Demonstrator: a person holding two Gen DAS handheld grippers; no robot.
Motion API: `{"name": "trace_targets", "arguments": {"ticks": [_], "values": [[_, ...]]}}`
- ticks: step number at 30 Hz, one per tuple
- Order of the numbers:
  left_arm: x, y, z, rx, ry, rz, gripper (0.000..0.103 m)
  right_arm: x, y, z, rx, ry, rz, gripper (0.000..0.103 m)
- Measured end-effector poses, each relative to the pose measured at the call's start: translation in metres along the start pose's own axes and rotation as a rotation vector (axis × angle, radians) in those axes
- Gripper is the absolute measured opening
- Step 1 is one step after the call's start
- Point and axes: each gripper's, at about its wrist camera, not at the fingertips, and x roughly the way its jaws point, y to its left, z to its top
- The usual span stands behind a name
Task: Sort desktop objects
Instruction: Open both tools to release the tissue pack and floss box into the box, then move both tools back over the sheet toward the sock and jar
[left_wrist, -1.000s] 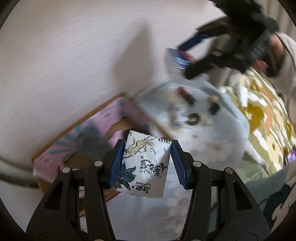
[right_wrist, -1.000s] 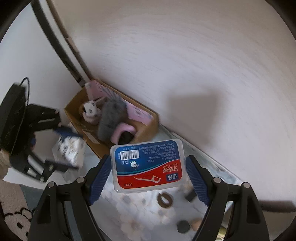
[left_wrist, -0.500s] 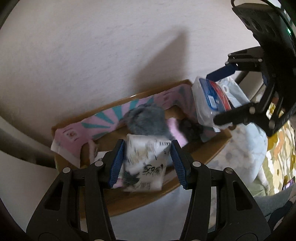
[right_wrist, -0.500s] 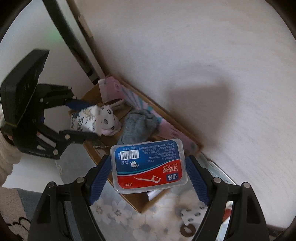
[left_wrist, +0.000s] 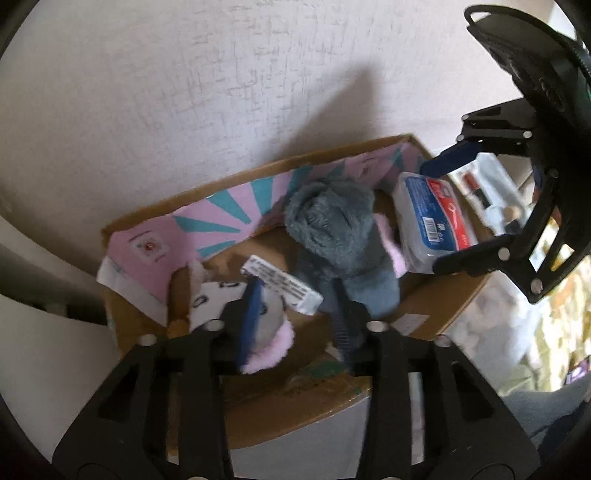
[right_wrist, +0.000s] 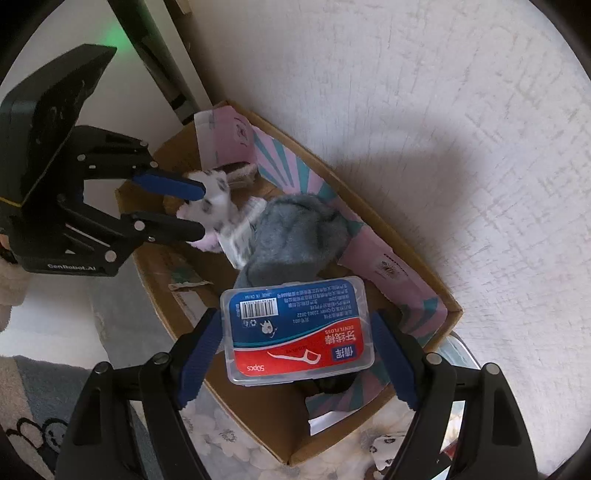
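A cardboard box (left_wrist: 280, 398) (right_wrist: 173, 306) with a pink and teal liner stands against the wall. My left gripper (left_wrist: 295, 317) (right_wrist: 197, 210) is open over the box's left part; the white tissue packet (left_wrist: 282, 284) (right_wrist: 240, 236) lies loose in the box just beyond its fingertips, beside a grey plush sock (left_wrist: 340, 236) (right_wrist: 295, 236). My right gripper (right_wrist: 295, 354) (left_wrist: 454, 210) is shut on a clear dental floss box (right_wrist: 297, 332) (left_wrist: 432, 218) with a blue and red label, held over the box's right end.
A white and pink spotted sock (left_wrist: 214, 295) (right_wrist: 214, 192) lies in the box under the left fingers. A flowered cloth (right_wrist: 221, 439) covers the table beside the box. Small items (left_wrist: 480, 192) lie on it at the right. The white wall (left_wrist: 221, 92) is right behind.
My left gripper has opened and dropped the tissue packet into the box. My right gripper has carried the floss box further over the box.
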Motion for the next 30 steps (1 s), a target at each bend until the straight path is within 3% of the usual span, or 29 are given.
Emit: {"name": "trace_targets", "arguments": {"ticks": [1, 3, 5, 6, 20, 25, 30], "values": [[0.0, -0.001, 0.0, 0.003, 0.002, 0.007, 0.103, 0.003, 0.0, 0.0, -0.003, 0.013, -0.002, 0.079], [-0.003, -0.005, -0.003, 0.006, -0.051, 0.001, 0.103, 0.009, 0.0, -0.003, 0.004, 0.035, -0.035, 0.082], [-0.001, -0.005, -0.005, -0.005, -0.044, -0.008, 0.103, 0.011, -0.003, -0.007, 0.017, 0.013, -0.043, 0.099], [0.0, -0.002, -0.003, -0.01, -0.037, -0.002, 0.103, 0.011, -0.005, -0.008, 0.024, -0.001, -0.032, 0.103], [-0.038, -0.003, -0.002, -0.053, -0.075, 0.051, 0.103, -0.019, -0.014, -0.02, 0.118, -0.103, -0.013, 0.103], [-0.055, -0.008, 0.004, -0.068, -0.111, 0.062, 0.103, -0.038, -0.012, -0.027, 0.102, -0.091, -0.077, 0.103], [-0.066, -0.021, 0.01, -0.05, -0.127, 0.056, 0.103, -0.07, -0.017, -0.043, 0.126, -0.153, -0.138, 0.103]]}}
